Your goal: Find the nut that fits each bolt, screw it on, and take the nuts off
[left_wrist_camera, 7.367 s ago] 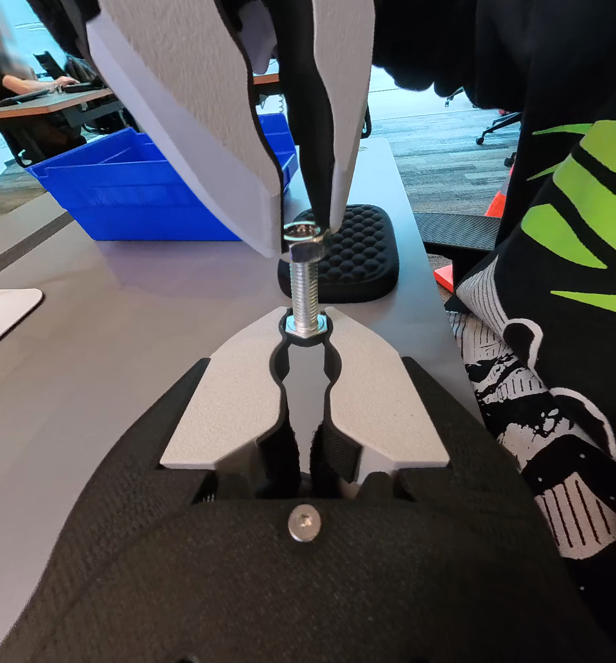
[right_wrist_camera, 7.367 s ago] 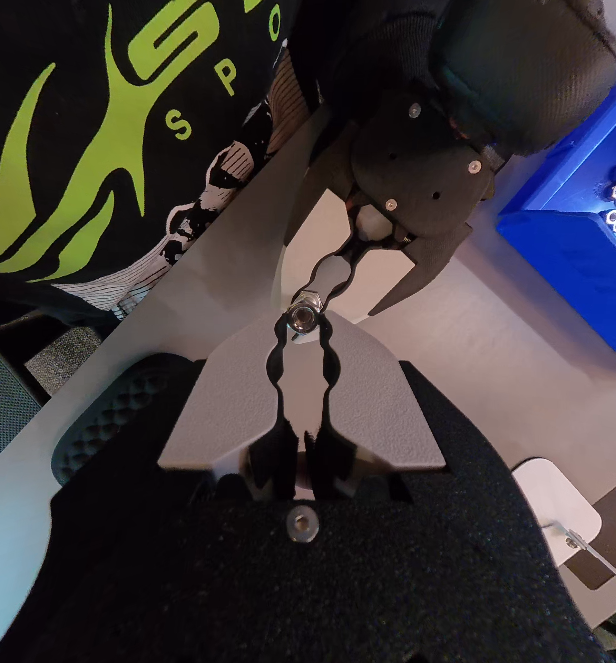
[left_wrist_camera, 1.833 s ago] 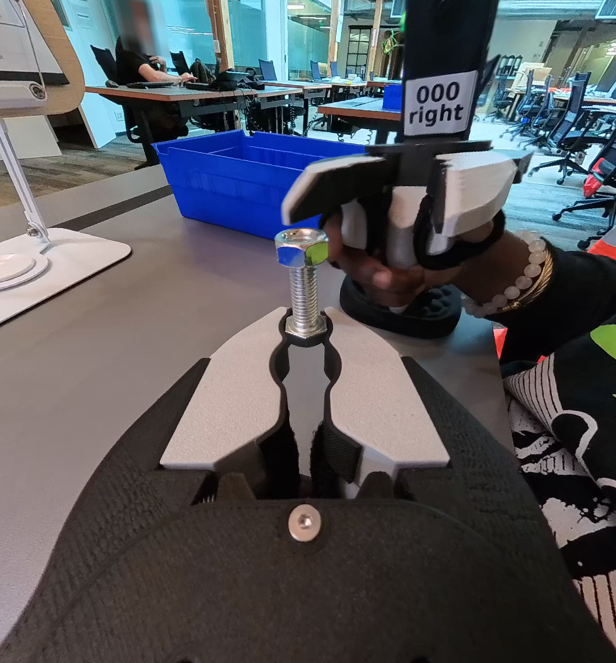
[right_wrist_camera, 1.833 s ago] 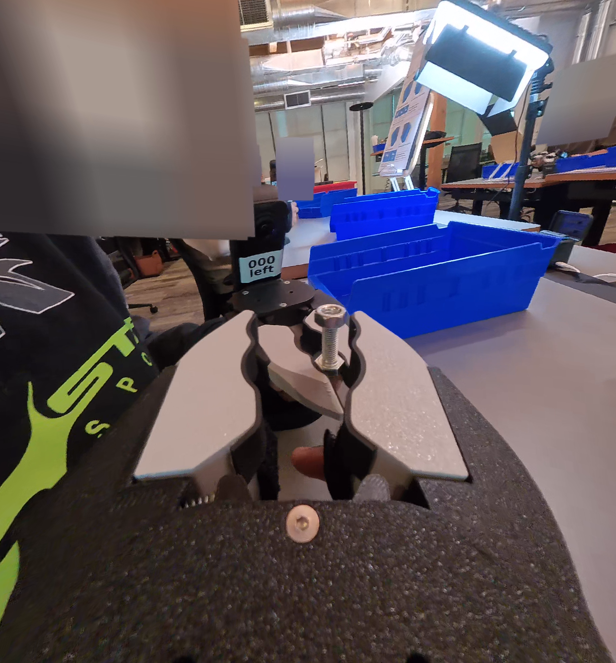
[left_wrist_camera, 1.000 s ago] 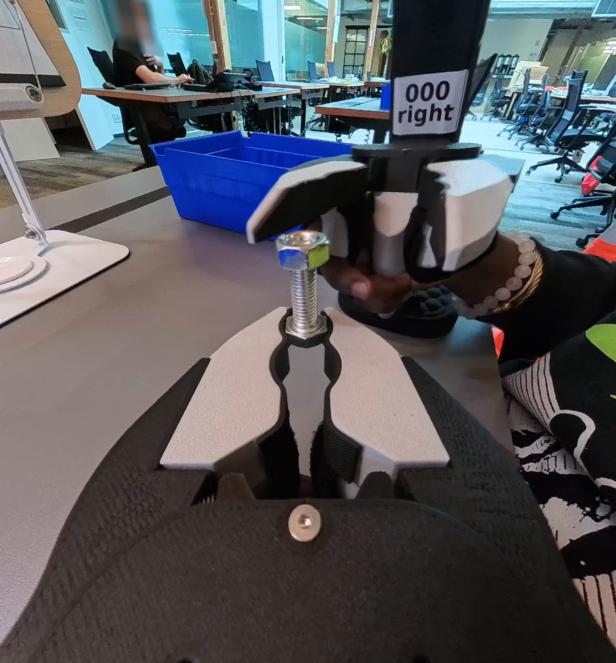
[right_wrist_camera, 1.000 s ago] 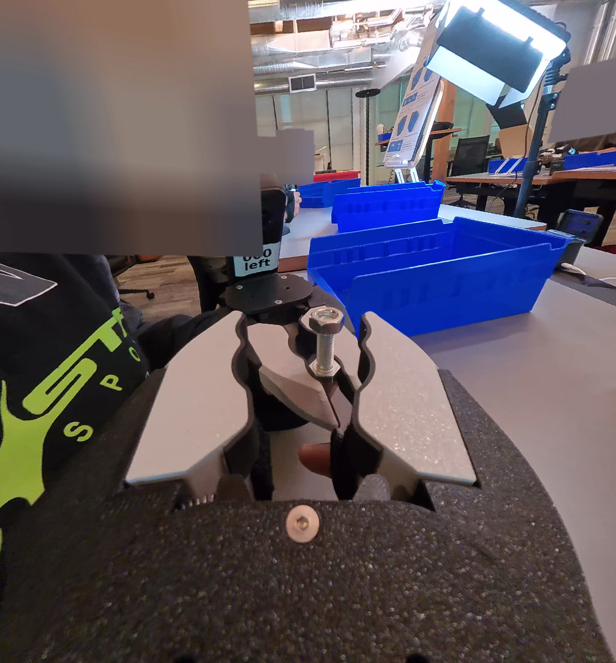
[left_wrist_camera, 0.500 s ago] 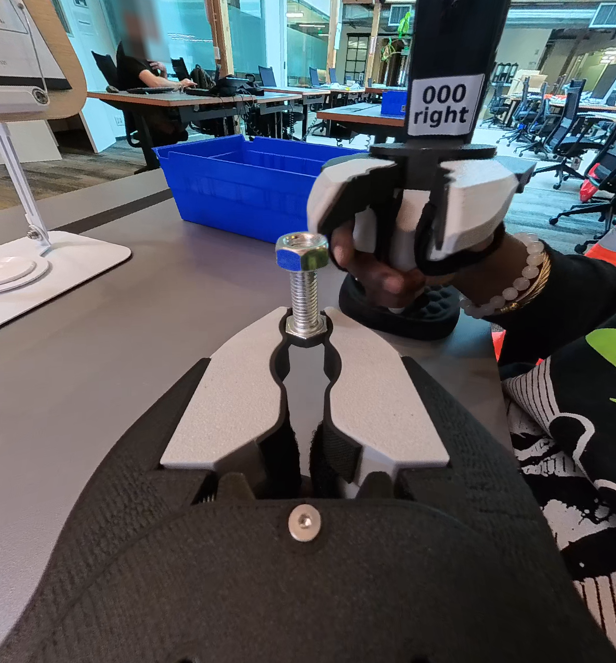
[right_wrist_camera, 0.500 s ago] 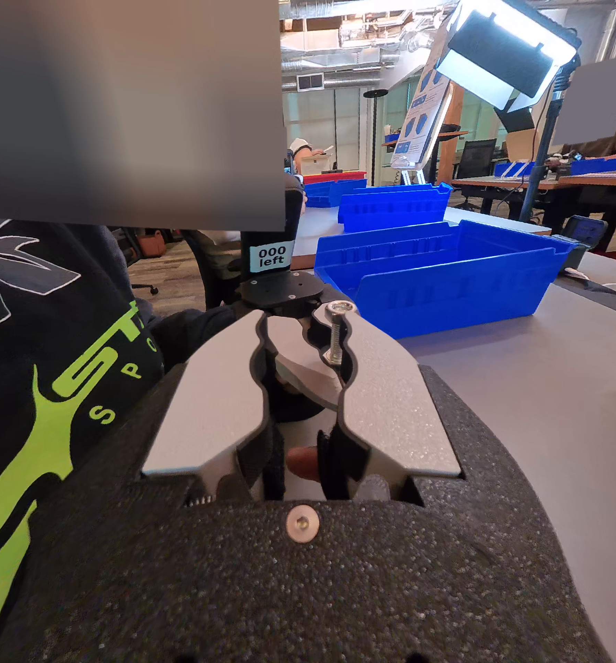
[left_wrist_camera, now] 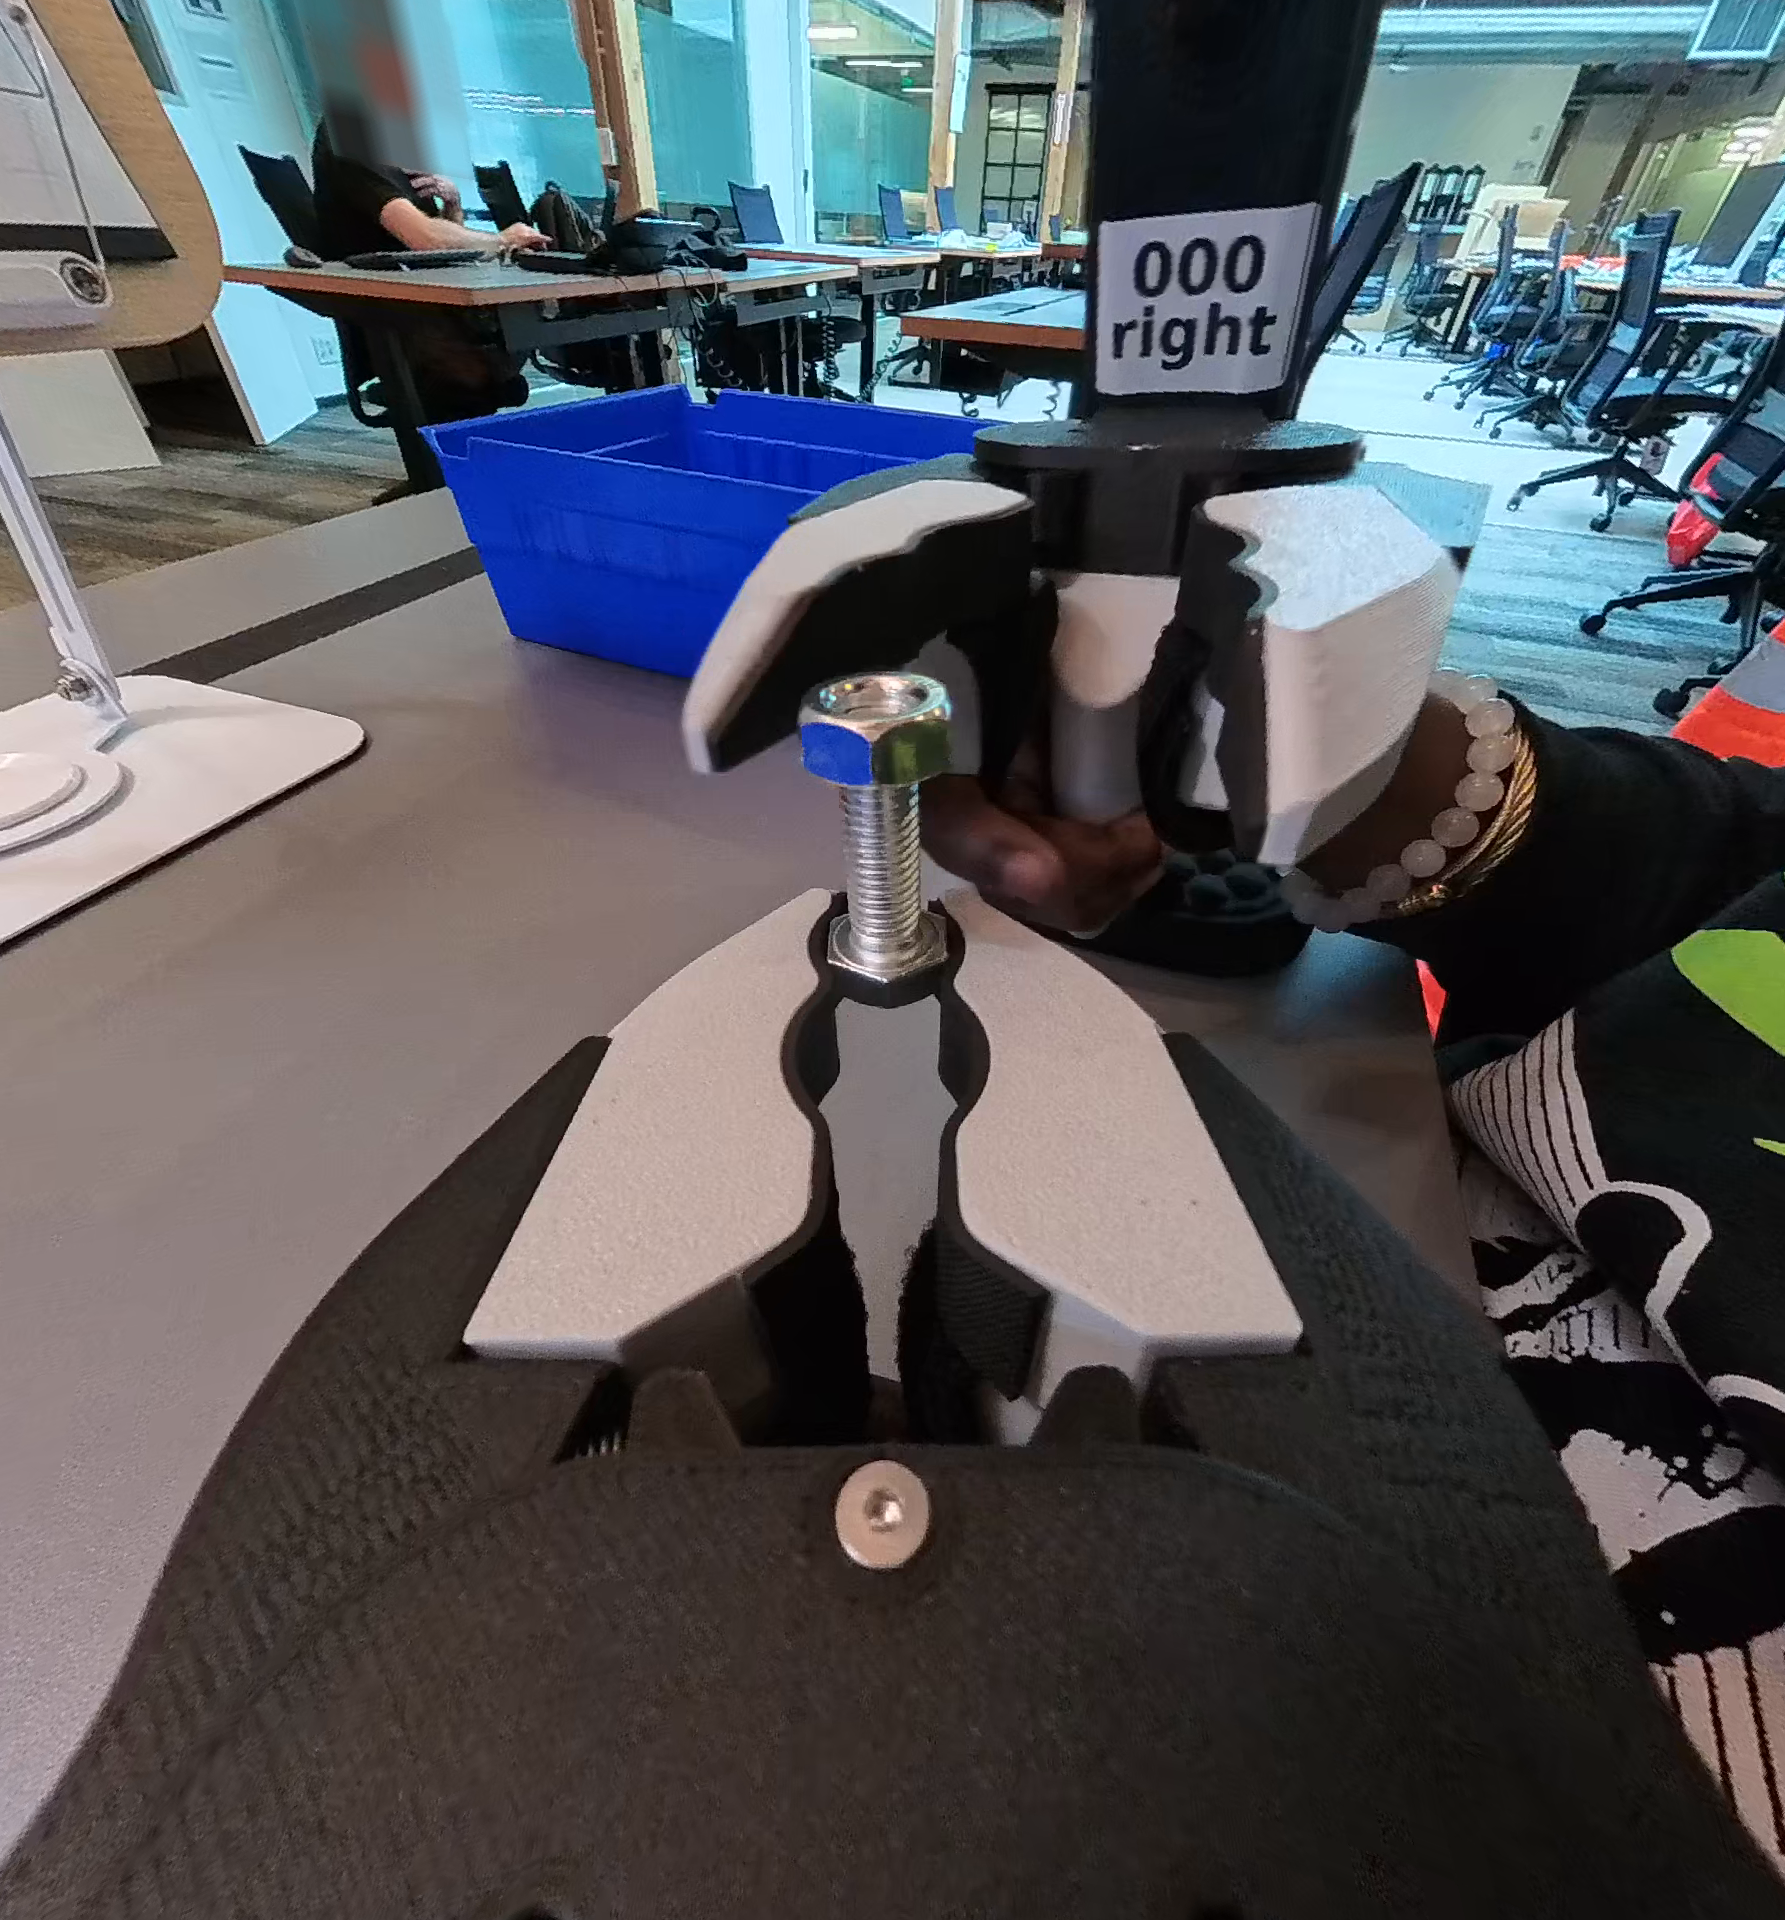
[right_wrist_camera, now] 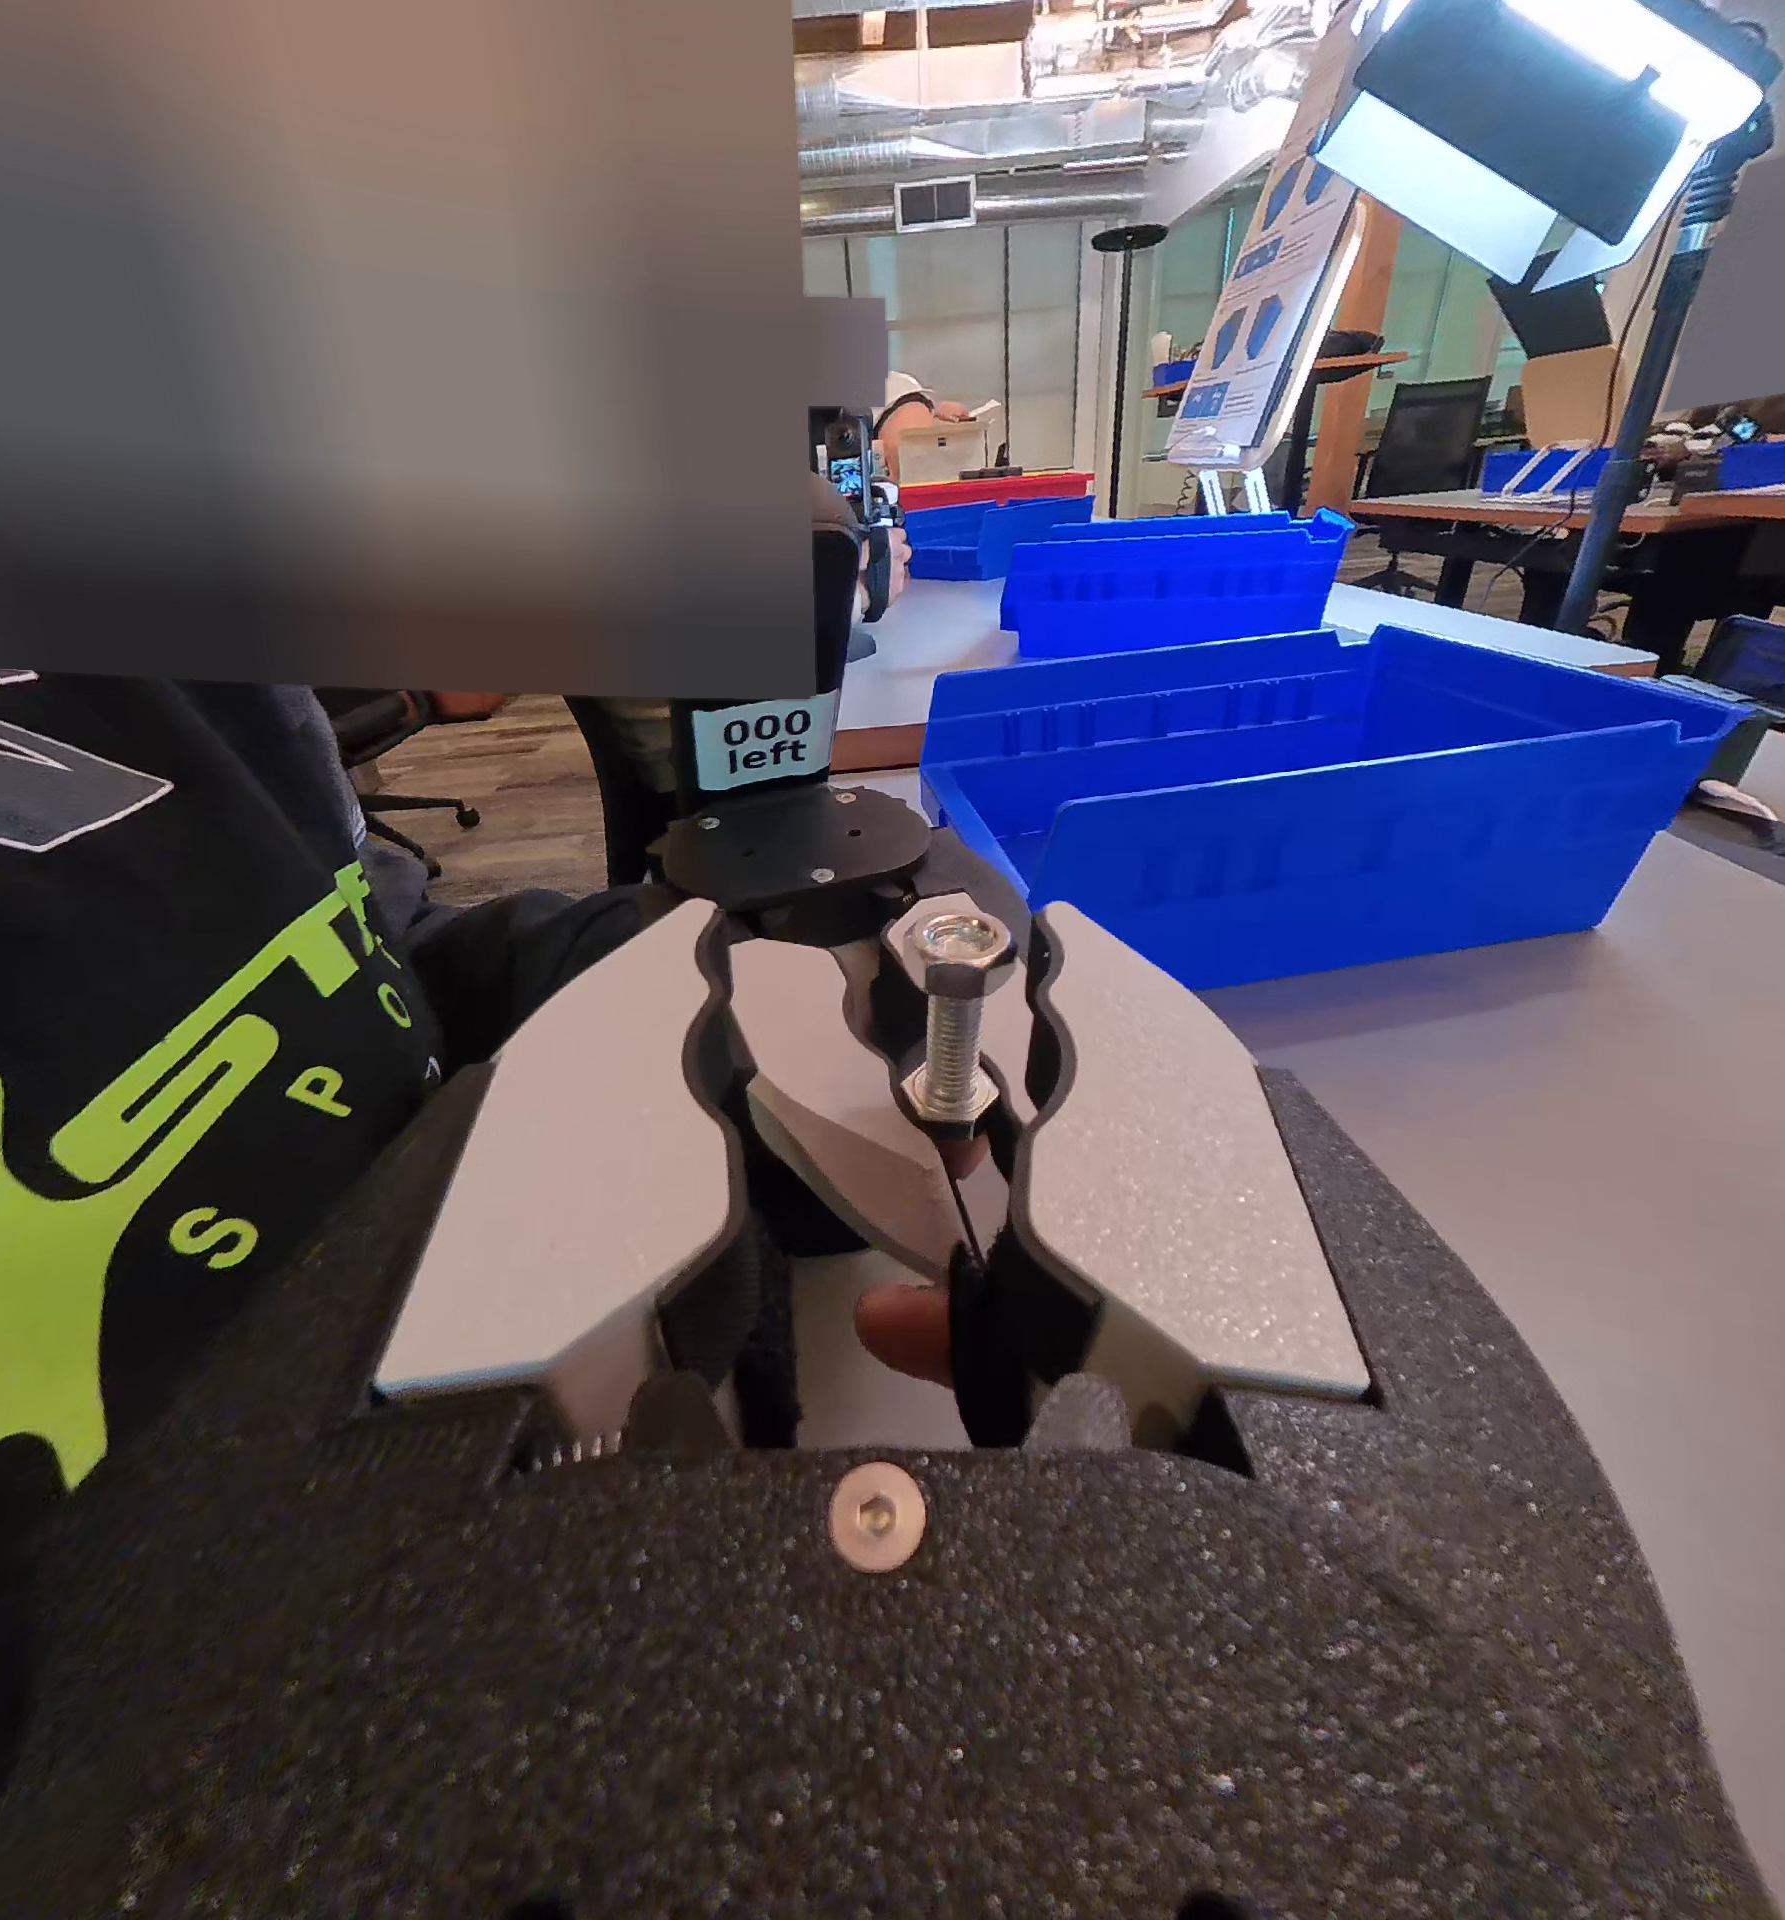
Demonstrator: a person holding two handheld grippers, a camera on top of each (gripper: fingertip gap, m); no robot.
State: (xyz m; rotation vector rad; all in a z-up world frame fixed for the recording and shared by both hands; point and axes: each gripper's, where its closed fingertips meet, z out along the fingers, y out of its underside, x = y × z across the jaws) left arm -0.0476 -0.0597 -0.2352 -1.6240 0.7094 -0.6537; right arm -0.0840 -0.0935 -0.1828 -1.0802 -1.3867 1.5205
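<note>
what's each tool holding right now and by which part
The left tool is shut on the bolt's hex head, threads up, nut on top. The right tool is open around the nut, holding nothing.

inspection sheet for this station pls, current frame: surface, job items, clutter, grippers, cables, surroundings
Surface: grey table, bare around the work.
Job's things: bolt held upright, head down; nut at the top of its thread.
Clutter: blue bin behind the work, its inside not visible; white stand base at the far left.
Grippers: left gripper shut on the bolt head; right gripper open, its fingers either side of the nut, not gripping.
Cables: nothing seen on the table.
Surroundings: open office with desks, chairs, more blue bins, a light panel on a stand; a person seated at a far desk.
</note>
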